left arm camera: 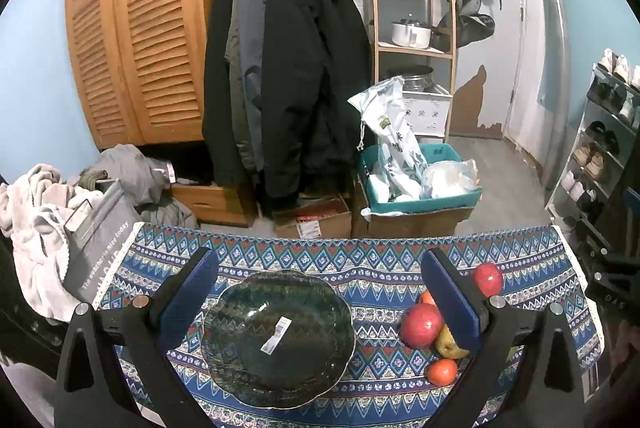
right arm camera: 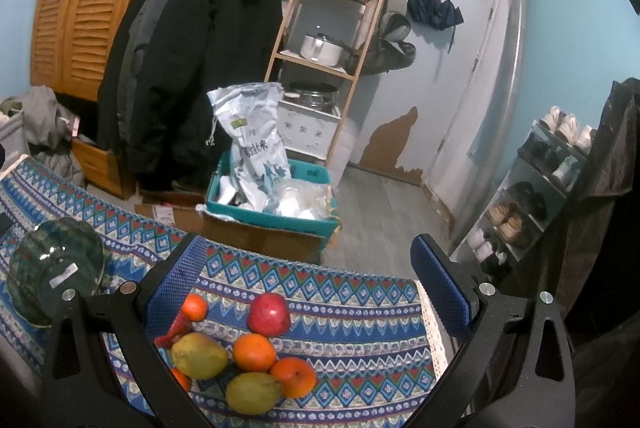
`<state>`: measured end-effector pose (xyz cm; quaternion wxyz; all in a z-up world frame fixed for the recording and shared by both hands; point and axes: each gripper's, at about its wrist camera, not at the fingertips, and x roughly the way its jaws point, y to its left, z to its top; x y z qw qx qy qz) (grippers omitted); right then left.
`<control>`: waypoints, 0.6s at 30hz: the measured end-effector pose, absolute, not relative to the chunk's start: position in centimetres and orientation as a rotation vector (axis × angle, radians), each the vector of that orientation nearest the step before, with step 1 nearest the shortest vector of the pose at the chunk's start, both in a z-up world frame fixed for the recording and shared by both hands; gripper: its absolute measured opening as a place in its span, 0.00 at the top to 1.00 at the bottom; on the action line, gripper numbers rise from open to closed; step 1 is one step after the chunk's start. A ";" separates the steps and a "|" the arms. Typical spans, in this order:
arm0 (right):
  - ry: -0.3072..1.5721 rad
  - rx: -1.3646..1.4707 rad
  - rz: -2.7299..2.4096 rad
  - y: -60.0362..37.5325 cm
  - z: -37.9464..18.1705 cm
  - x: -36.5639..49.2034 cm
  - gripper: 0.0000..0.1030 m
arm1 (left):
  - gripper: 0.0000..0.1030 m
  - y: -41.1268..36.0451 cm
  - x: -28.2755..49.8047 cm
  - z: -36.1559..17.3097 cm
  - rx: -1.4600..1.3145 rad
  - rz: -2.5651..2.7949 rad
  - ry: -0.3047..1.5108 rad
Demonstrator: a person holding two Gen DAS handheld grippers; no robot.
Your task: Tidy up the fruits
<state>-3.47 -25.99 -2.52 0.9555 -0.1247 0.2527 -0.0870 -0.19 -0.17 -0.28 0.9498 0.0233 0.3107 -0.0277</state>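
Note:
A dark green glass plate [left arm camera: 304, 376] with a white sticker lies on the patterned blue cloth, and my left gripper [left arm camera: 320, 302] hangs open above it, holding nothing. To its right lie red apples [left arm camera: 421, 325], a pear and an orange [left arm camera: 442, 372]. In the right wrist view my right gripper [right arm camera: 310, 290] stands open over the fruit pile: a red apple [right arm camera: 269, 314], oranges [right arm camera: 254, 352], two yellow-green pears [right arm camera: 199, 355]. The plate [right arm camera: 52, 268] sits far left there. Part of the pile is hidden behind the left finger.
The patterned tablecloth [left arm camera: 380, 268] ends at a far edge, beyond which stand cardboard boxes, a teal bin [left arm camera: 420, 204] with bags, hanging coats [left arm camera: 288, 68] and a wooden shelf. Laundry [left arm camera: 44, 212] is piled at the left. A shoe rack [right arm camera: 532, 188] stands at the right.

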 end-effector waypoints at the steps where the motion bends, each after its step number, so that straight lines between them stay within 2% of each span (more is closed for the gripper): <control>1: 0.517 -0.253 -0.177 -26.0 -2.6 -3.4 0.03 | 0.01 -0.2 -0.1 -0.4 0.049 -0.058 0.634; 18: 0.672 -0.201 -0.194 -27.5 -6.3 -2.0 0.03 | 0.01 -3.0 2.3 -5.4 0.132 -0.109 0.732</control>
